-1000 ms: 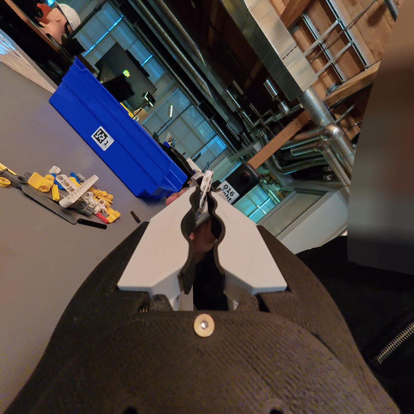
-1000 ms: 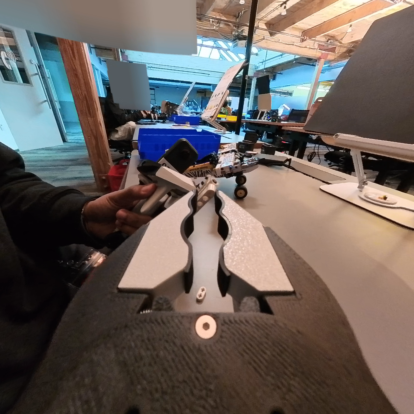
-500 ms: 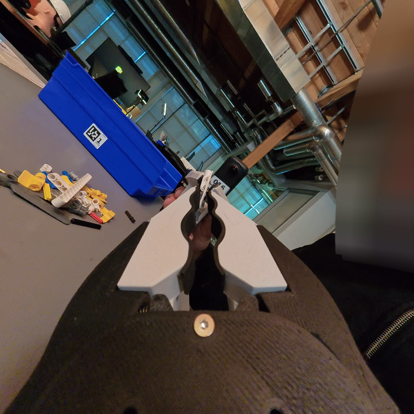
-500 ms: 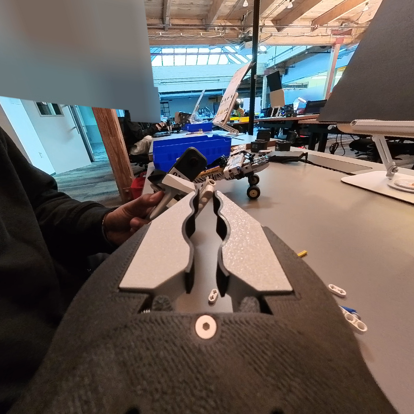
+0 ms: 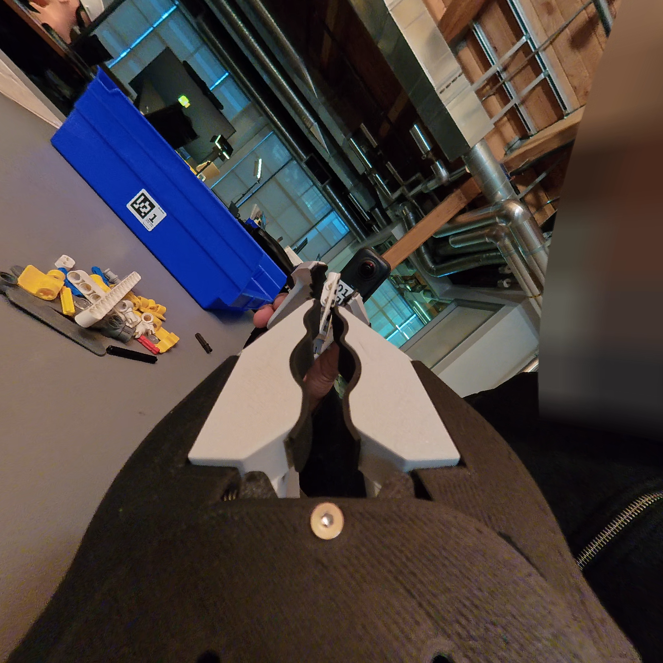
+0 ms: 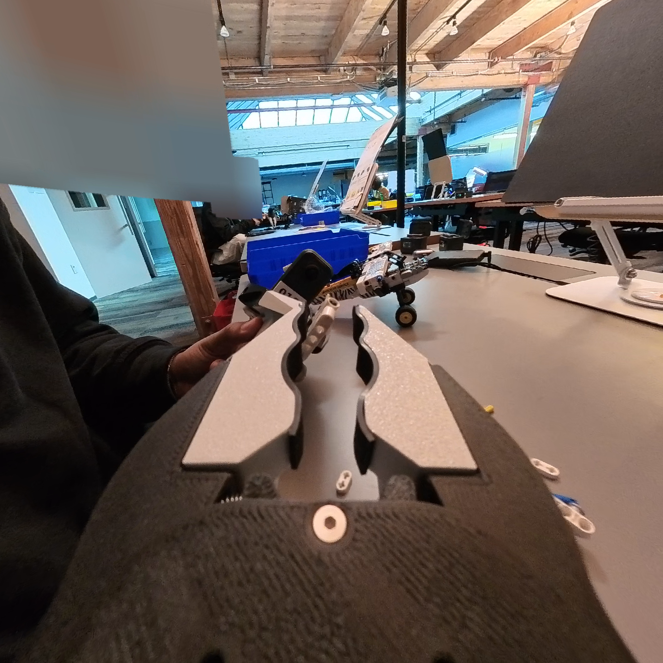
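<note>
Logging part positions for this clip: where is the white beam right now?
The white beam is clamped in the shut left gripper, held above the table. In the right wrist view it lies against the open right gripper's left finger.

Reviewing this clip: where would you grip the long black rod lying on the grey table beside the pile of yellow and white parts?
Probably across the middle of the long black rod, coming from above. It lies flat on the grey table, with bare surface on its near side, so fingers would straddle its narrow width; the pile of yellow and white parts crowds its far side.
</note>
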Demonstrator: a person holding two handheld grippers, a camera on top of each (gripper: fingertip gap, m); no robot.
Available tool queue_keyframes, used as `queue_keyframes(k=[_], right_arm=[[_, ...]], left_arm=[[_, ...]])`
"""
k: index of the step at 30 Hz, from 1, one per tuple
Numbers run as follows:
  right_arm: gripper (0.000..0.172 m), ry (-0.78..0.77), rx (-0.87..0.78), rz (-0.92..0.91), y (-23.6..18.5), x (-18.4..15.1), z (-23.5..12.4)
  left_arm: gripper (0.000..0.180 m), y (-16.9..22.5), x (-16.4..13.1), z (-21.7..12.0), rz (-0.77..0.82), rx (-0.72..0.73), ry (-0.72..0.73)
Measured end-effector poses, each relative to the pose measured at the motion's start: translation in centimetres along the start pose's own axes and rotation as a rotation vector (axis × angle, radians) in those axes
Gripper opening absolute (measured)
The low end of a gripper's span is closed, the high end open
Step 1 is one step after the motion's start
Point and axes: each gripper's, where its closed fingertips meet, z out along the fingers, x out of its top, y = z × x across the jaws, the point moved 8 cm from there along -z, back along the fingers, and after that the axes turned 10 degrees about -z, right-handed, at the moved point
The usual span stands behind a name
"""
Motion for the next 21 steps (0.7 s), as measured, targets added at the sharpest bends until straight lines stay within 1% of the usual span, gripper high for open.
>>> queue_keyframes(k=[4,21], right_arm=[[0.021,0.006,0.026,0.021,-0.11,0.01,0.07],[0.017,0.013,0.039,0.036,-0.15,0.05,0.09]], left_arm=[[0.001,0.02,-0.07,0.07,0.0,-0.001,-0.006],[0.001,0.01,0.04,-0.06,-0.012,-0.01,0.007]])
